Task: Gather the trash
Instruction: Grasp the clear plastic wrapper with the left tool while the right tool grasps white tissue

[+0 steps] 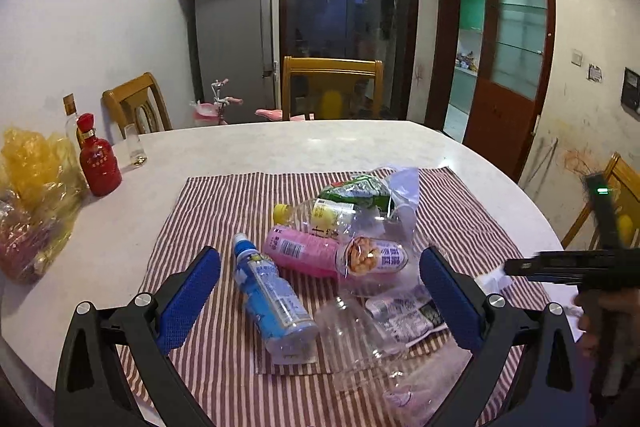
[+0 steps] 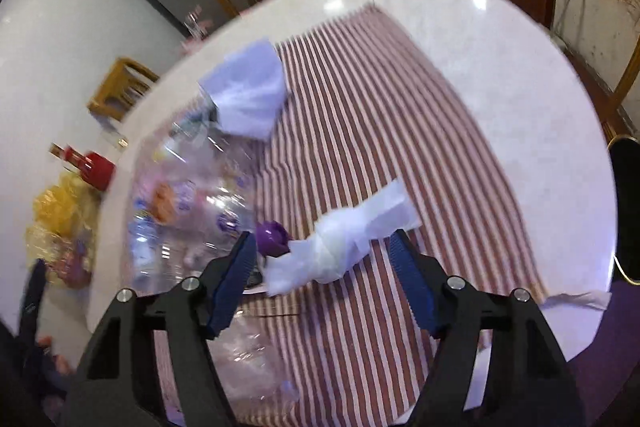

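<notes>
A pile of trash lies on a red-striped cloth: a blue bottle, a pink bottle, a clear bottle with a yellow cap, a green wrapper, a clear plastic bag and a crushed clear bottle. My left gripper hovers open over the near side of the pile, gripping nothing. In the blurred right wrist view, a crumpled white tissue lies on the cloth between the fingers of my right gripper. Its pads stand apart from the tissue. A purple cap sits beside the left finger.
A red bottle, a small glass and a yellow bag stand at the left of the white round table. Wooden chairs ring the table. Another tissue lies at the table's edge.
</notes>
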